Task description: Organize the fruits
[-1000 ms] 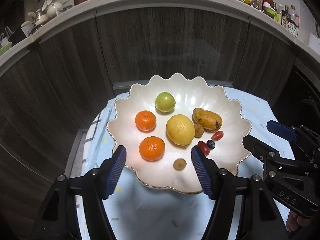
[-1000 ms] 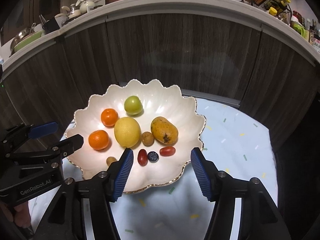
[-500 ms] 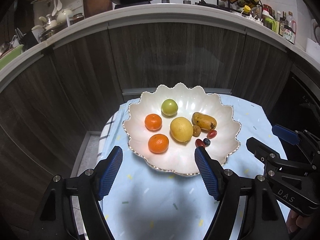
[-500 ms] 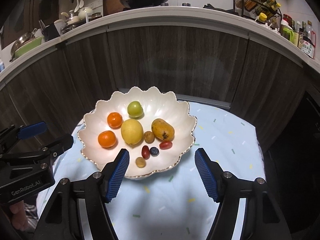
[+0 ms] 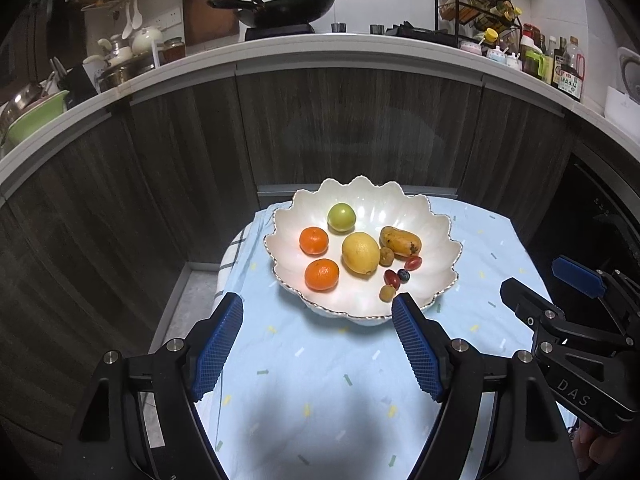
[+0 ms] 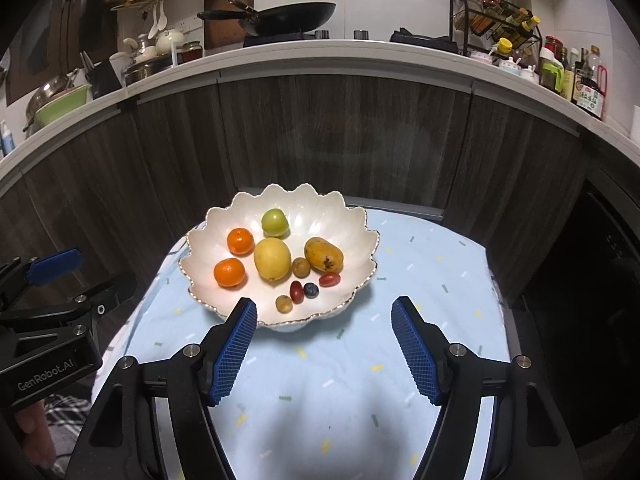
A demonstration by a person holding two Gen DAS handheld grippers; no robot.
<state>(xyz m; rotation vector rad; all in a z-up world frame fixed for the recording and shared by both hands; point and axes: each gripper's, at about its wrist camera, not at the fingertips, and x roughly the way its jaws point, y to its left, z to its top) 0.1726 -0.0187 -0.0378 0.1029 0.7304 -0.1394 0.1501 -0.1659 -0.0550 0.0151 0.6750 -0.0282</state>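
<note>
A white scalloped bowl (image 5: 438, 248) (image 6: 352, 240) sits at the far end of a table with a light blue cloth (image 5: 320, 380). It holds a lemon (image 5: 360, 253), two oranges (image 5: 314, 241) (image 5: 321, 274), a green fruit (image 5: 341, 217), a mango (image 5: 400, 242) and several small fruits, among them a blueberry (image 6: 311, 289) and a cherry tomato (image 6: 329, 278). My left gripper (image 5: 318, 304) hovers short of the bowl's near rim, its jaws opening with nothing between them. My right gripper (image 6: 324, 306) stands open and empty beside it, equally far back.
Dark wood cabinet fronts (image 5: 360, 128) rise right behind the table under a white counter (image 6: 320, 54) with a wok, dishes, a spice rack and bottles. Floor shows left of the table (image 5: 188, 292); a dark appliance (image 6: 600, 280) stands to the right. Fingers (image 5: 596, 444) hold the right gripper.
Both grippers have drawn back and up from the bowl, which now looks smaller and farther off. Their jaws stand slightly wider. The fruits have not moved.
</note>
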